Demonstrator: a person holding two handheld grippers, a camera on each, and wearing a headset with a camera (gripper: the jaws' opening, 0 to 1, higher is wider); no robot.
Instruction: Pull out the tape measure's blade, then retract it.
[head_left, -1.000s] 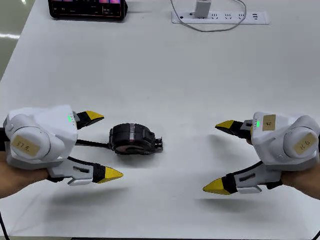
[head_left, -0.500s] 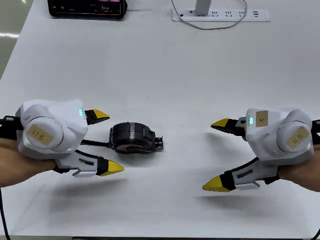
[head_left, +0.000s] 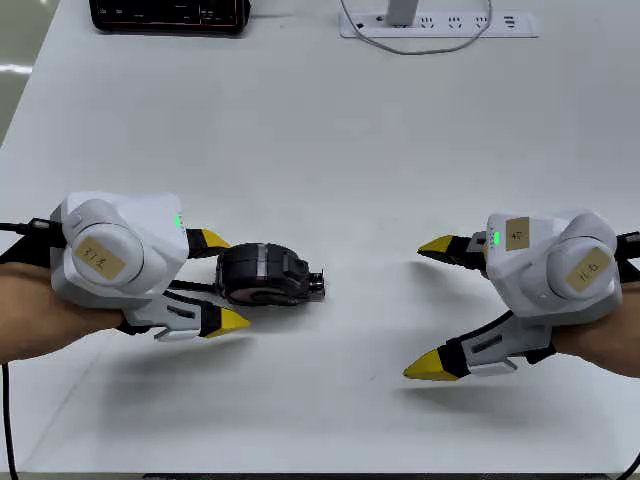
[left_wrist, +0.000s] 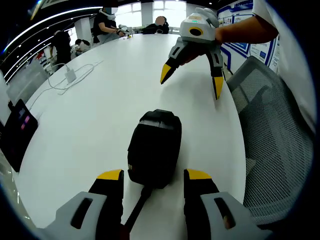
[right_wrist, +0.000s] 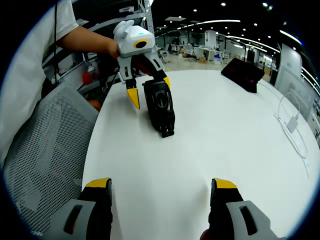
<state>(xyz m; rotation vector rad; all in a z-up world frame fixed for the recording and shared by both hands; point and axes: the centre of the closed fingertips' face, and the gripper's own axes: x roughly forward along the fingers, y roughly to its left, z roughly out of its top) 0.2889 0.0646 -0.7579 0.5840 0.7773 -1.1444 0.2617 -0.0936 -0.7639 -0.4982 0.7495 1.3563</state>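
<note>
On the bench (head_left: 320, 130), the tape measure (head_left: 265, 275) is now flanked by the spread jaws of the left gripper (head_left: 228, 279), the right gripper (head_left: 422, 310) held spread well apart, so a grasp is judged near.

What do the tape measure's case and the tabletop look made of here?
The tape measure: black case, probably moulded plastic, perhaps rubber-coated; matte with a dull sheen and ribbed contours. The tabletop: smooth white laminate or similar, semi-matte; even colour, no grain, faint glare.

Matt black tape measure (head_left: 262, 275), smooth white table (head_left: 330, 140)
</note>
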